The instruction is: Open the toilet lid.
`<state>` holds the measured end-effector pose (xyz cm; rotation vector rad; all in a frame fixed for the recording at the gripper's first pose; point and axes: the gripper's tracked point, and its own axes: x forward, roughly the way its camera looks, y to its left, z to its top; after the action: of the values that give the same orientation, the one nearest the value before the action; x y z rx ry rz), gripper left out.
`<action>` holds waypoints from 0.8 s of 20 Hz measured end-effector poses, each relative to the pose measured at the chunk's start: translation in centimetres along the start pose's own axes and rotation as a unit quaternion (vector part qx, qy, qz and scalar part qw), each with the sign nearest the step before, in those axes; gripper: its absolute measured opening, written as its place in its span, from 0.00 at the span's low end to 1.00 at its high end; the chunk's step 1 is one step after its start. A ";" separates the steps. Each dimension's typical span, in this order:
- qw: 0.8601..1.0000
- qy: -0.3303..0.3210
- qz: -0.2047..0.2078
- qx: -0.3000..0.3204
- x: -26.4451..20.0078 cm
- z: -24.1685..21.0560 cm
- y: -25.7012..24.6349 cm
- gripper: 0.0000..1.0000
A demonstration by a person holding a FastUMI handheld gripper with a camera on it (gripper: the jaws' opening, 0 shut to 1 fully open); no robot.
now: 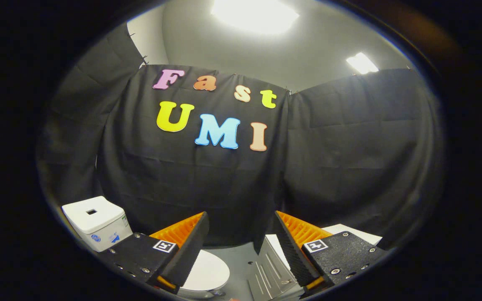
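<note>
Approach step. Gripper [239, 246] fingers wide apart, holding nothing. Round white plastic toilet lid [207, 274] lies closed, low between fingers, nearer left one. Next move, by judgement: descend, hook lid's front edge.

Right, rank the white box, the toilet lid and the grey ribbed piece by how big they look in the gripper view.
1. White box, behind the open claw's left finger, looks largest.
2 and 3. Toilet lid, low between the fingers, and grey ribbed piece: both partly hidden by the fingers, so unranked. Nearness skews all three.
</note>
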<state>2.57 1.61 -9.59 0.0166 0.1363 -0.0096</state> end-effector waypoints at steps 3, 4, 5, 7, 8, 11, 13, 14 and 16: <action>0.999 0.038 0.004 -0.005 1.0 -4.4 0.8 0.95; 0.999 0.053 0.009 -0.009 1.2 -5.8 1.3 0.95; 0.998 0.067 0.016 -0.012 1.4 -7.1 1.8 0.95; 0.995 0.091 0.027 -0.008 1.2 -9.4 2.6 0.95; 0.994 0.102 0.033 0.002 1.2 -10.6 2.9 0.95; 0.989 0.135 0.043 0.047 1.1 -13.6 3.5 0.95; 0.985 0.155 0.038 0.070 0.7 -15.5 3.3 0.95; 0.982 0.166 0.033 0.080 0.6 -16.5 3.1 0.95; 0.977 0.185 0.027 0.102 0.4 -17.9 2.9 0.95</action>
<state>0.58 4.78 -27.34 0.2289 0.5075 0.0331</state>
